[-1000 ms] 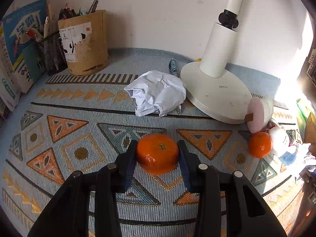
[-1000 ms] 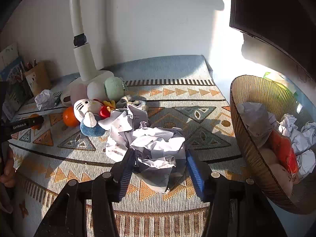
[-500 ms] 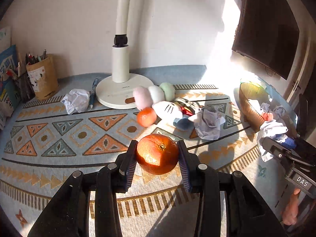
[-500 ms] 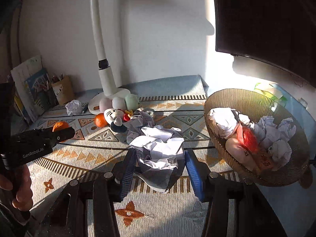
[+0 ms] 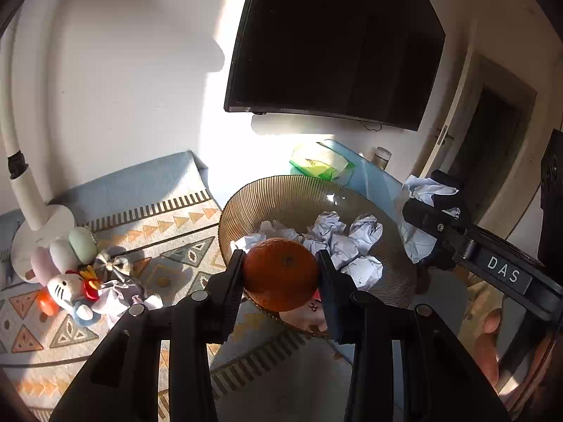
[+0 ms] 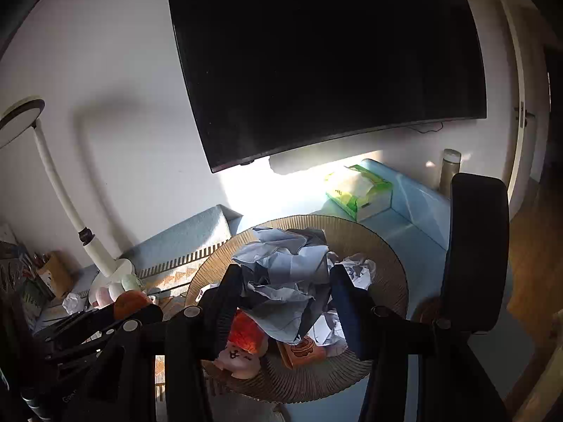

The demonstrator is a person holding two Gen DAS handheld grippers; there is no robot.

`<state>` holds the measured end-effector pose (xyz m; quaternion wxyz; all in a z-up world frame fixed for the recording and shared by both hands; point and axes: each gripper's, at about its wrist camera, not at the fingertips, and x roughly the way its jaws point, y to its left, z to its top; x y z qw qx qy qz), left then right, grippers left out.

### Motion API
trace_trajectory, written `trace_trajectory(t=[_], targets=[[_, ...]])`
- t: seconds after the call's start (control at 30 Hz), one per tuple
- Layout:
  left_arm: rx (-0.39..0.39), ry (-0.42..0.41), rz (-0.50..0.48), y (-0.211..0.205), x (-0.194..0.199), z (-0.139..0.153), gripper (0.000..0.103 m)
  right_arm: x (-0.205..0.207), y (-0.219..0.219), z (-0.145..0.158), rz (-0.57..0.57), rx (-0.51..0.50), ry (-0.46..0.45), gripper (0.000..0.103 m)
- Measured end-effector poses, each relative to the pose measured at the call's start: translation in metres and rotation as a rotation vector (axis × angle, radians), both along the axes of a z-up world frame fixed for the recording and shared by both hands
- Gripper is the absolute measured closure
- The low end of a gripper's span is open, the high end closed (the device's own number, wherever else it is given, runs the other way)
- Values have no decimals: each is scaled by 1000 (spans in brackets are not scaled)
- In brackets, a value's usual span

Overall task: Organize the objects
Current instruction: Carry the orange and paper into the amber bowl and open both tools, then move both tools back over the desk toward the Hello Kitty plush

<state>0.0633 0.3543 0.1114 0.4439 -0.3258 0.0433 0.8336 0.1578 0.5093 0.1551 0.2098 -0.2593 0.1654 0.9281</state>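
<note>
- Two grippers hang over the same ribbed brown basket [image 5: 281, 193], each with its jaws clenched on something.
- Nearest in the left wrist view, the left gripper [image 5: 281, 274] grasps an orange [image 5: 281, 274], pinched on both sides by the black pads, just above the basket's near rim.
- At 3 o'clock of that orange, the right gripper [image 5: 427, 204] reaches in from the side, marked "DAS", with a finger of the person's hand [image 5: 491, 344] showing beneath it.
- Nearest in the right wrist view, the right gripper [image 6: 286, 277] grasps a crumpled sheet of pale paper [image 6: 285, 274], bunched between the pads above the middle of the basket [image 6: 387, 267].
- Under that paper, inside the basket, lie more crumpled paper balls [image 5: 337, 242], a small doll with red hair [image 6: 242, 344] at 7 o'clock and an orange-printed carton [image 6: 302, 350] at 6 o'clock.
- Left of the basket at 9 o'clock, on the patterned cloth [image 5: 169, 232] that covers the table, a white cat plush [image 5: 65, 288] lies against a second orange [image 5: 47, 304], with loose paper [image 5: 119, 292] just beside it.
- Farther at 10 o'clock stands the white lamp [image 5: 24, 190], its round base touching pastel plush balls [image 5: 63, 253].
- Beyond the basket at 12 o'clock a green tissue pack [image 5: 320, 163] rests on a pale blue surface.
- Farthest, a dark screen [image 5: 334, 42] hangs on the white wall.
</note>
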Motion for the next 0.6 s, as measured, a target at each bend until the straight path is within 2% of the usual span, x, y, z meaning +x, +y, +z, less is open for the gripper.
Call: trace_trajectory(t=[0.07,0.1,0.13,0.2,0.3,0.43,0.53,0.6], targets=[[-3,-4,-22,20,-5,-10,66,-4,12,-11,3,-44,-17,51],[-1,-13,-37,29,-8,-14,58,-7,17,-17,9,-64,-30,44],[-1,-20,-45,35,-10,-18,42,-9,22,-23,10,-90,-41,33],[-12,-11,-18,41,-12,-25,28,-5,33,-32,6,-142,-27,33],[-1,-46,-34,34,-17,-30,27,-1,38,-40,-1,-157,-39,33],[-2,-24,-16,10,-15,-27,27,6,30,-43,-3,-166,-28,33],[16,-3,10,-21,-10,-18,27,10,9,-34,6,-128,-11,33],[29,23,41,-46,-6,-9,27,7,-13,-25,50,-92,5,33]])
